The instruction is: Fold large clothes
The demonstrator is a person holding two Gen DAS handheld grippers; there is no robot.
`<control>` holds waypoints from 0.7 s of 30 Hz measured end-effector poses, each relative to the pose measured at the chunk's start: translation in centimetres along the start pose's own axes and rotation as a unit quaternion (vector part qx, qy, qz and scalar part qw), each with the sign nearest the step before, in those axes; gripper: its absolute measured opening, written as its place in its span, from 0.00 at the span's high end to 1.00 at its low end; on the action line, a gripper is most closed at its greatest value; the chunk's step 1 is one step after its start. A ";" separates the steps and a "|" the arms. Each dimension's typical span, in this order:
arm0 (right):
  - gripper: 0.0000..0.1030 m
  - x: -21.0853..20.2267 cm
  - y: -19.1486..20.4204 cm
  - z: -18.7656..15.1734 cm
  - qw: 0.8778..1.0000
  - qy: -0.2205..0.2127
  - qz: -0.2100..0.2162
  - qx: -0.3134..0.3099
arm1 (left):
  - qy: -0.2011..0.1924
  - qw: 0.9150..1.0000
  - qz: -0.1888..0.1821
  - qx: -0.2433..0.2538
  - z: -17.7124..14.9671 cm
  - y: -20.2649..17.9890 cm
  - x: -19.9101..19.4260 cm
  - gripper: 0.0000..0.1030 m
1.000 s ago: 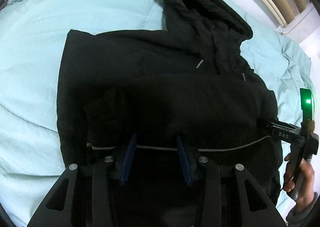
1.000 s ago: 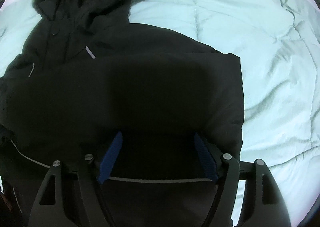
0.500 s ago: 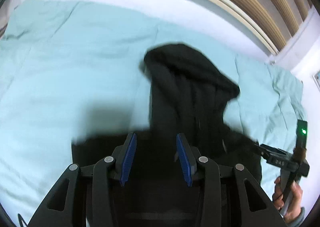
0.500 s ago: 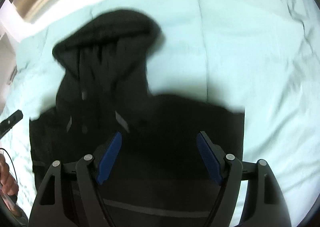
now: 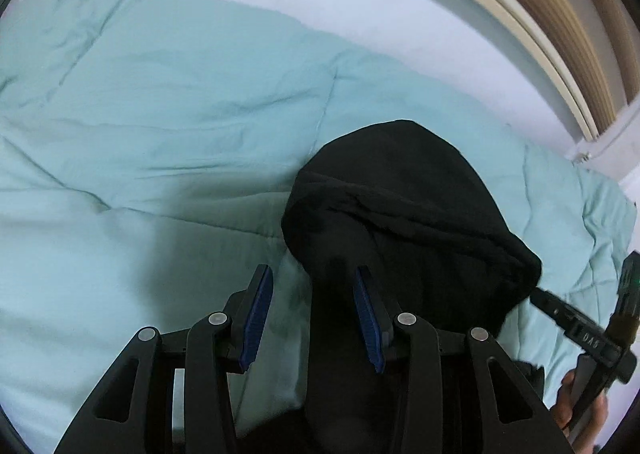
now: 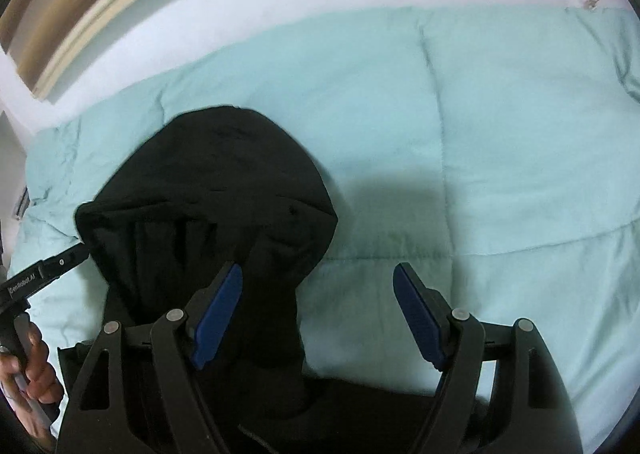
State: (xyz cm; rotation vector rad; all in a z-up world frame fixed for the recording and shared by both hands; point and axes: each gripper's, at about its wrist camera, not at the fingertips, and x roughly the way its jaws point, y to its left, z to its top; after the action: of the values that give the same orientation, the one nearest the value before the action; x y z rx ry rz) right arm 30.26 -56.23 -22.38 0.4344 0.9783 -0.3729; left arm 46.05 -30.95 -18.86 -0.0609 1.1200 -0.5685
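black hoodie (image 5: 408,213) lies on the mint duvet (image 5: 160,133), hood up, its body cut off below; left tongs (image 5: 312,318) and right tongs (image 6: 320,310) both open, gripping nothing

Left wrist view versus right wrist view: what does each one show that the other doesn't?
Only the left wrist view shows the left gripper with its blue fingers apart, plus the other tool's handle at the right edge. Only the right wrist view shows the right gripper, fingers wider apart, plus a hand gripping a handle at the left edge. Both show the black hood lying on the pale green quilt, with nothing held.
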 end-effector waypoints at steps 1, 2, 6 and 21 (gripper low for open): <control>0.22 0.9 -0.1 0.3 1.000 0.005 0.008 0.002 | 0.000 1.000 -0.002 -0.001 0.2 0.0 0.5 0.58; 0.22 1.6 -0.2 0.5 1.000 0.009 0.011 0.004 | 0.000 1.000 0.000 0.000 0.5 0.0 1.1 0.58; 0.22 4.3 0.0 1.2 1.000 0.020 0.019 0.008 | -0.009 1.000 0.000 -0.009 1.5 0.1 2.6 0.58; 0.91 5.5 -0.5 1.2 0.999 -0.032 0.006 -0.021 | -0.017 0.996 -0.058 -0.066 0.2 5.3 2.0 0.90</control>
State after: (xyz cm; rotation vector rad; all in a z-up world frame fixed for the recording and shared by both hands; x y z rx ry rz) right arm 33.69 -57.82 -26.59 0.3879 0.9201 -0.3518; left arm 48.98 -27.38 -22.15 -0.2509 1.1244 -0.5942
